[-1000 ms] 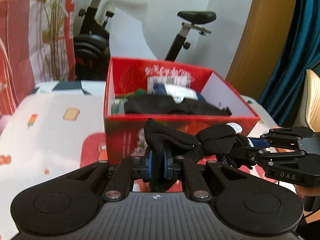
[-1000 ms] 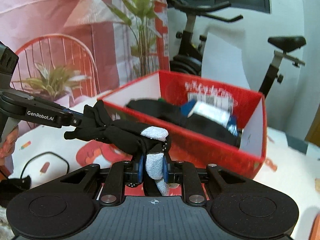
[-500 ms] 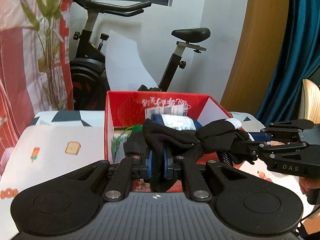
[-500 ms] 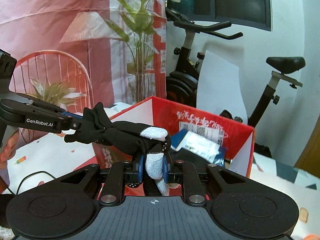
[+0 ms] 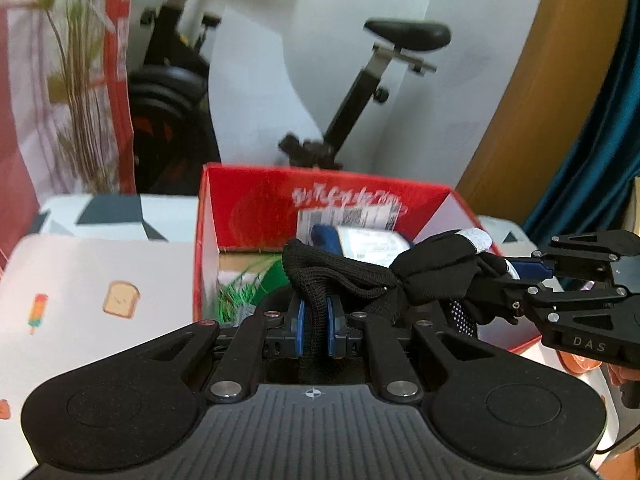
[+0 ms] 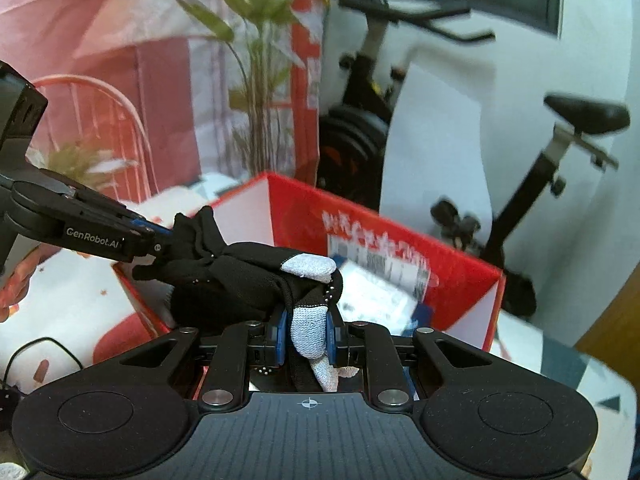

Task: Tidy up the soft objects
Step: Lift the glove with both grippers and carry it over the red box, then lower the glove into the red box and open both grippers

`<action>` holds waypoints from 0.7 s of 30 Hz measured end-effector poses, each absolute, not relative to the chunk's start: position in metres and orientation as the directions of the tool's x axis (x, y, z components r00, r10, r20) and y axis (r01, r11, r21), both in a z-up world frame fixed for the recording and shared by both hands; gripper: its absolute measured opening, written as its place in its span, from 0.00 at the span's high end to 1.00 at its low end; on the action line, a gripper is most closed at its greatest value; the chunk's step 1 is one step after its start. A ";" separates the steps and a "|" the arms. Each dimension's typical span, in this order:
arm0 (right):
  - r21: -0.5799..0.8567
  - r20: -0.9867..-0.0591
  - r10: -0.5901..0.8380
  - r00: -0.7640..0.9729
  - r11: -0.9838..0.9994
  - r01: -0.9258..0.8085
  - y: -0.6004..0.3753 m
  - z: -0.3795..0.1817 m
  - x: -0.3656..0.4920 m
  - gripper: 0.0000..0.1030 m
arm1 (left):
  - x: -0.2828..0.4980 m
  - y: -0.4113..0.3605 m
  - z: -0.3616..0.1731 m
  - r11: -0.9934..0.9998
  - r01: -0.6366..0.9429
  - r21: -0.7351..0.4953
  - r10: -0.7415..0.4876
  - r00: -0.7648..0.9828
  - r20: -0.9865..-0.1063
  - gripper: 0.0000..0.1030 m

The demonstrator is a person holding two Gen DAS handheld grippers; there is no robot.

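A bundled pair of black gloves (image 5: 432, 276) with grey fingertips hangs stretched between both grippers, above the open red cardboard box (image 5: 256, 204). My left gripper (image 5: 314, 320) is shut on the knitted cuff end. My right gripper (image 6: 306, 334) is shut on a grey-tipped finger of the gloves (image 6: 240, 276). Each view shows the other gripper: the right gripper (image 5: 520, 280) at the right in the left wrist view, the left gripper (image 6: 160, 236) at the left in the right wrist view. The box (image 6: 400, 240) holds a blue-and-white packet (image 5: 360, 240), something green (image 5: 240, 292) and dark cloth.
The box stands on a white cloth with toast and ice-lolly prints (image 5: 100, 280). Behind it are an exercise bike (image 5: 360, 92), a potted plant (image 6: 256, 92) and a red-and-pink backdrop. A black cable (image 6: 36, 356) lies on the table at the left. A teal curtain (image 5: 592, 160) hangs at the right.
Both grippers have carried the gloves forward and a little up, from in front of the box's near wall to over its opening. Both grips are unchanged.
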State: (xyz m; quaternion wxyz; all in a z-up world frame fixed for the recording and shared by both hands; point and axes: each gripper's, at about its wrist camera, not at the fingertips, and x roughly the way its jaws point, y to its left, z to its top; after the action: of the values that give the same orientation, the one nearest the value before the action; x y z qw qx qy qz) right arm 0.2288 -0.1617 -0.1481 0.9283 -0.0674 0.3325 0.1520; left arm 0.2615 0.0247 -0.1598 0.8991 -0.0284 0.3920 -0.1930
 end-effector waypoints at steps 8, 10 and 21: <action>0.052 -0.755 0.222 0.617 0.958 -0.281 -0.174 -0.187 0.258 0.83 | 0.285 0.006 -0.192 0.926 0.338 -0.167 -0.330 0.512 -0.793 0.88; 0.075 -0.779 0.221 0.587 0.962 -0.263 -0.177 -0.197 0.264 0.83 | 0.290 0.005 -0.198 0.928 0.336 -0.159 -0.318 0.497 -0.808 0.88; 0.174 -0.842 0.250 0.478 0.965 -0.198 -0.183 -0.230 0.290 0.81 | 0.306 -0.012 -0.209 0.923 0.380 -0.060 -0.245 0.459 -0.854 0.87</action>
State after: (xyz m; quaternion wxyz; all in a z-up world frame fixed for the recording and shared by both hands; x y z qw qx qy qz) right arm 0.2898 -0.1827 -0.2298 0.8591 0.0266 0.4942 0.1304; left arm 0.3055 -0.0118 -0.2091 0.8514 0.0694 0.4865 -0.1834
